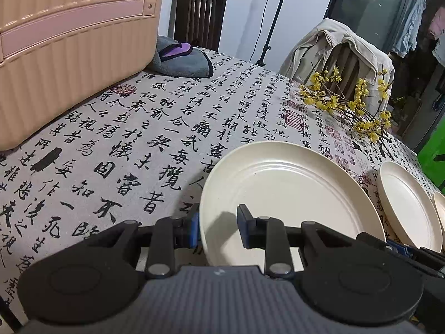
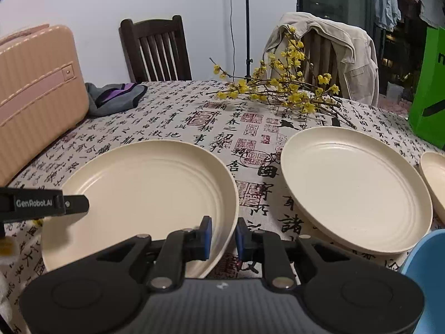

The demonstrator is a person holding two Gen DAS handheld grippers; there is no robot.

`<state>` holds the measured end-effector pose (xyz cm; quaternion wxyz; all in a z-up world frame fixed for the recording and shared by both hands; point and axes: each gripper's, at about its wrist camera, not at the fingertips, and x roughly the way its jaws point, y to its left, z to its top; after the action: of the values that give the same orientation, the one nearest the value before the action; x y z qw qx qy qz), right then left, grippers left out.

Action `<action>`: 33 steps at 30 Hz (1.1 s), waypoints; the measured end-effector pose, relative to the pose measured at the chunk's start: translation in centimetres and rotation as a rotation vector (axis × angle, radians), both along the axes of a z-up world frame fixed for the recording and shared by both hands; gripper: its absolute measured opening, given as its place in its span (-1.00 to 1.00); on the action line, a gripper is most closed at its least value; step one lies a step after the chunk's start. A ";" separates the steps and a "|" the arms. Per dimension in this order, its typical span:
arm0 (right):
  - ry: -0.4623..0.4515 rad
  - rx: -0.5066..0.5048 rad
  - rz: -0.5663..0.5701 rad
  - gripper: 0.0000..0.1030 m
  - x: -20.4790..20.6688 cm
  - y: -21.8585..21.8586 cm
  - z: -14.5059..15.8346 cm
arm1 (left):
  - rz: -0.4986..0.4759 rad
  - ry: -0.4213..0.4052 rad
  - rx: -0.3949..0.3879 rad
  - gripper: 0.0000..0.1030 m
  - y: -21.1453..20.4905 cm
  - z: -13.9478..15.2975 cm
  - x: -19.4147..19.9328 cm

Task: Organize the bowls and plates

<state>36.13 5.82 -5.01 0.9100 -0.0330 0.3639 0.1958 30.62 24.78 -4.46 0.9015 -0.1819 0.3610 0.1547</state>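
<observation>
tablecloth [image 2: 172,117]: calligraphy-printed fabric | case [image 2: 36,89]: ribbed pink shell, far left | near plate [image 2: 144,194]: round, cream, ringed, matte; straddled at opposite rims | left gripper [image 1: 218,228]: parted around rim | right gripper [image 2: 224,236]: parted around rim

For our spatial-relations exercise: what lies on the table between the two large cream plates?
In the right wrist view, only bare calligraphy tablecloth separates the near plate from the far plate; nothing else sits in that gap.
</observation>
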 end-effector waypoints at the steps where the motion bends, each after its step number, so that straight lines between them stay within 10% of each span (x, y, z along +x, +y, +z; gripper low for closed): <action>1: -0.007 -0.005 0.001 -0.61 -0.1 0.1 -0.1 | 0.000 0.000 0.001 -0.46 0.0 0.0 0.0; 33: -0.183 0.020 0.054 -0.64 -3.2 -0.2 2.7 | -0.003 -0.075 0.101 -0.45 -1.3 3.6 -2.6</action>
<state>32.94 5.61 -2.32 0.9341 -0.0512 0.2764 0.2201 27.99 23.53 -0.88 0.9226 -0.1412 0.3192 0.1642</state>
